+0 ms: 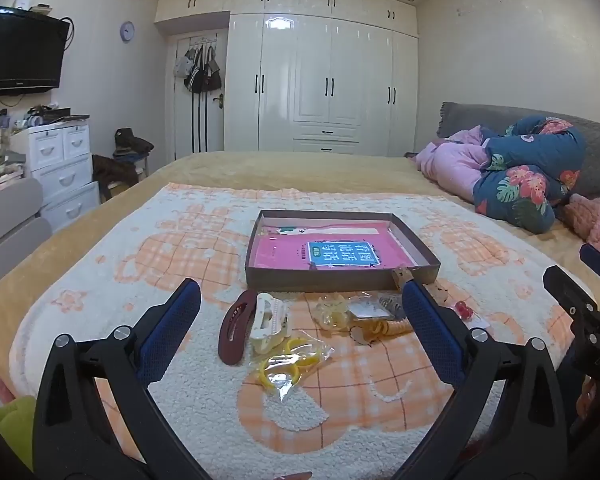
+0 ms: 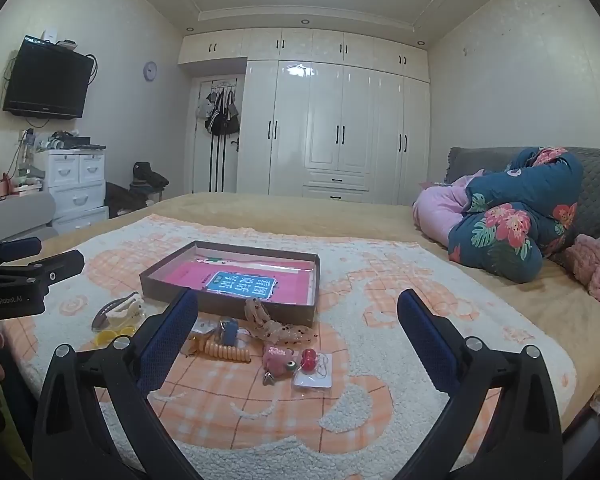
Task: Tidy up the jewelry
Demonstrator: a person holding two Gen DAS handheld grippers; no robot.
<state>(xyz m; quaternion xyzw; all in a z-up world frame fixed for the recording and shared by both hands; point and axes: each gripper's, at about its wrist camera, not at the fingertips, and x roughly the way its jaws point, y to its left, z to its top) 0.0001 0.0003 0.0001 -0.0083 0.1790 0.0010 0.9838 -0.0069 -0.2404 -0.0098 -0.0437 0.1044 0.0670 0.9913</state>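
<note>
Shallow brown cardboard tray [image 1: 332,276] lined with pink printed sheet: on fleecy orange-checked blanket [image 1: 204,408], mid-bed | dark red oval hair clip [image 1: 234,332], cream claw clip [image 1: 266,322], yellow rings in clear packet [image 1: 290,364], orange spiral hair tie [image 2: 226,350], red beads [image 2: 309,357]: loose before tray | left gripper [image 1: 300,304]: jaws wide, empty | right gripper [image 2: 298,308]: jaws wide, empty

on the blanket we see a shallow brown box [image 1: 342,276], open, with a pink sheet and a blue label lying flat inside. at its 7 o'clock a dark red hair clip [image 1: 236,330] lies flat touching a cream claw clip [image 1: 269,322], with yellow rings in a clear bag [image 1: 290,362] just at their 5 o'clock. at the box's 6 o'clock we see a coiled orange hair tie [image 2: 225,350], a sheer spotted bow [image 2: 276,326], a pink charm [image 2: 277,358] and red beads [image 2: 309,358] close together.
</note>
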